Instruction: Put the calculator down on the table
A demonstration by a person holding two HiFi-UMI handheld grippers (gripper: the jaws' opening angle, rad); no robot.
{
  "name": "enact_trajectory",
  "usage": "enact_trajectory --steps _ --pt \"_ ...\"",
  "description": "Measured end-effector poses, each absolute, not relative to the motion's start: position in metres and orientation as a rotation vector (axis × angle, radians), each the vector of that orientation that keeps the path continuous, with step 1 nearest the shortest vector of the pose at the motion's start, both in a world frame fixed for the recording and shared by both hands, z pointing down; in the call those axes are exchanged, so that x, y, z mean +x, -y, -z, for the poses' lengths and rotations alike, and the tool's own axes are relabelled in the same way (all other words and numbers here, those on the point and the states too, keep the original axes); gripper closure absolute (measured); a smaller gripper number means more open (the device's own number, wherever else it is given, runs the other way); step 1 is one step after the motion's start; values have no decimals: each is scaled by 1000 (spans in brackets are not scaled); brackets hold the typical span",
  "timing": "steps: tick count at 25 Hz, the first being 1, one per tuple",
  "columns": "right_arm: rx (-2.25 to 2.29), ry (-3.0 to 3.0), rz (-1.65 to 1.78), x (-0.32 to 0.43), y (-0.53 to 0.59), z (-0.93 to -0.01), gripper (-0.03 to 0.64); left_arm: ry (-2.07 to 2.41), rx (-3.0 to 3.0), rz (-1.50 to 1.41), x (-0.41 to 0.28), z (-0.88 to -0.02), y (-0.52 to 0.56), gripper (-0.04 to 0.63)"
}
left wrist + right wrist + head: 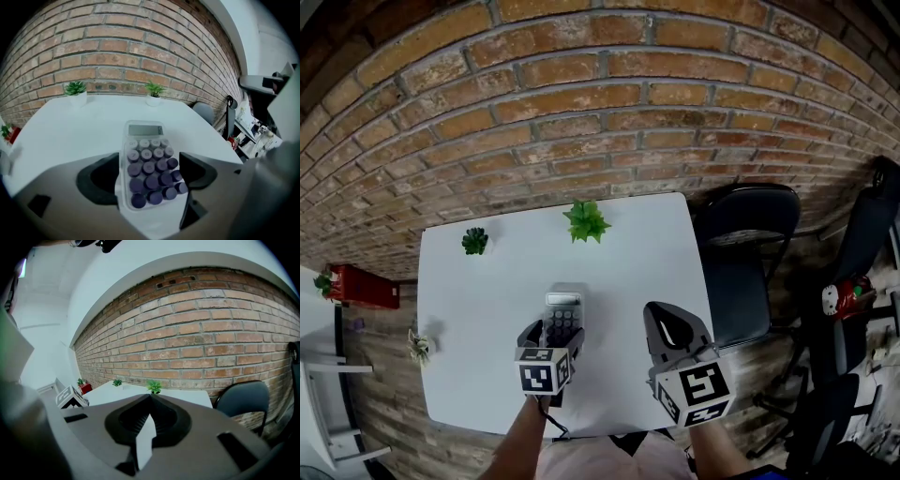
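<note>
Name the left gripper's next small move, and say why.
Probably draw the left gripper straight back off the calculator: it seems to lie flat on the table, and the jaws stand open on either side without gripping it.

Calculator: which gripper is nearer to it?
Left. The left gripper has the calculator between its open jaws; the right gripper, shut, is off to the calculator's right, apart from it.

1. The calculator (563, 314) is laid on the counter (619, 253), between the spread jaws of the left tool (553, 335).
2. The right tool (670, 324) is held to its right.
3. Two plants (586, 222) (474, 241) are set along the counter's far edge.
4. A chair (748, 244) is placed right of the counter.
</note>
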State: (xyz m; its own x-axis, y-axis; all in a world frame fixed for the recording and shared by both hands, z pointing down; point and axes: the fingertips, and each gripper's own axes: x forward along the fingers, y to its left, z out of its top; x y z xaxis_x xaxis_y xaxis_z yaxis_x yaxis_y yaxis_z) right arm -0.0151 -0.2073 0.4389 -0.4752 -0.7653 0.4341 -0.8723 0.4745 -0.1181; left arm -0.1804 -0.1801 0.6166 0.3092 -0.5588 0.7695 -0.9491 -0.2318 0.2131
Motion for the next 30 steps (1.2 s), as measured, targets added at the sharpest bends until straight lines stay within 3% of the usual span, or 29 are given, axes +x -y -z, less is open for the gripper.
enact_trajectory --steps 7,17,22,24,30 --pt "1374 2424 -433 -22 205 -429 614 1446 1938 -646 -190 -581 178 206" --pt "1339 2568 -236 -48 211 -364 614 1739 2301 -238 -179 -385 195 223" --pt "1319 2655 -84 -64 213 -321 614 1927 2353 -86 -183 -315 186 493" --pt "1315 2680 -39 -68 213 -309 615 1984 2346 -63 -187 -299 184 569" --pt "1317 2712 24 -71 212 -293 615 2063 2352 -6 -191 -273 182 578"
